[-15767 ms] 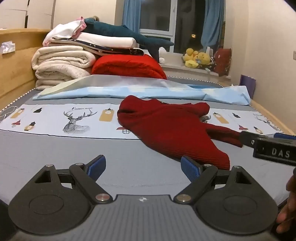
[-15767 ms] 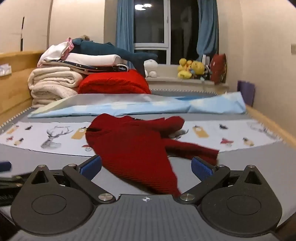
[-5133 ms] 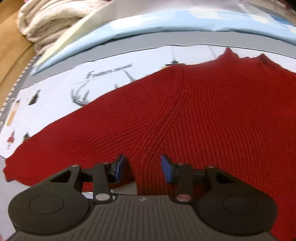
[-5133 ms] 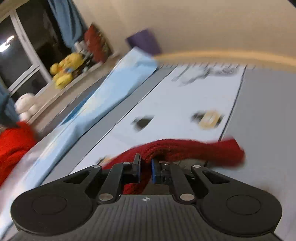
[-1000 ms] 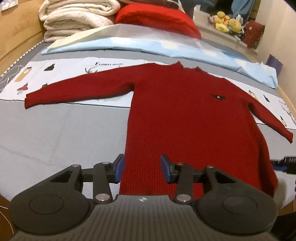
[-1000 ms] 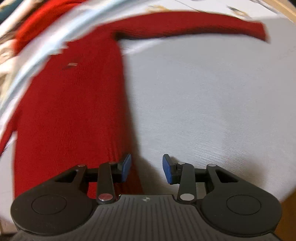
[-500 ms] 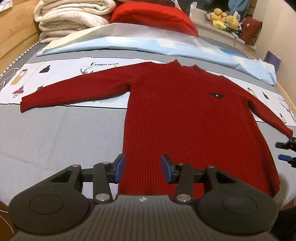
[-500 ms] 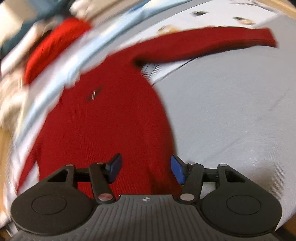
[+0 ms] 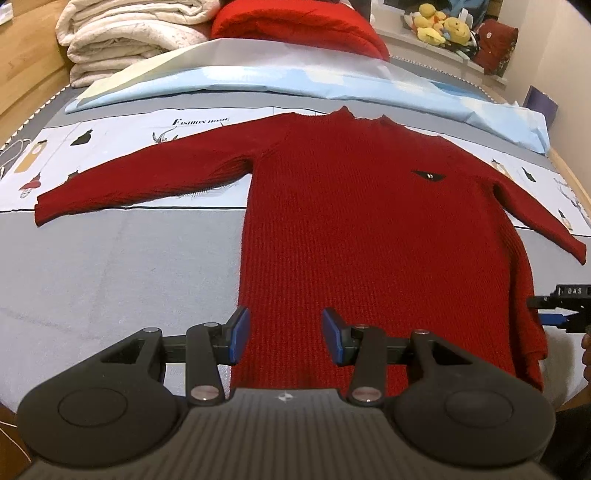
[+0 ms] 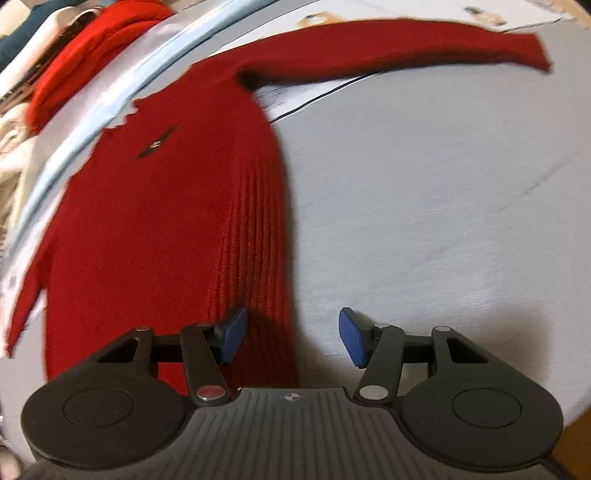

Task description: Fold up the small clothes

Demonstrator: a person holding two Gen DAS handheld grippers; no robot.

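Note:
A small red knit sweater (image 9: 369, 206) lies flat, front up, on the grey bed, both sleeves spread out sideways. My left gripper (image 9: 282, 336) is open and empty, over the hem near its left corner. My right gripper (image 10: 291, 334) is open and empty, straddling the hem's right edge; it also shows at the right edge of the left wrist view (image 9: 554, 310). The sweater (image 10: 166, 206) fills the left half of the right wrist view, its right sleeve stretching to the upper right.
A white printed cloth strip (image 9: 122, 136) lies under the sleeves. A light blue sheet (image 9: 258, 81) lies behind the collar. Folded white blankets (image 9: 129, 37), a red duvet (image 9: 295, 29) and plush toys (image 9: 443, 26) stand at the back. The wooden bed edge (image 9: 572, 184) is at the right.
Both grippers have stayed open near the hem. My right gripper has swung and shifted right, now over the sweater's right edge, its jaws slightly narrower than half a second ago. The sweater lies unchanged.

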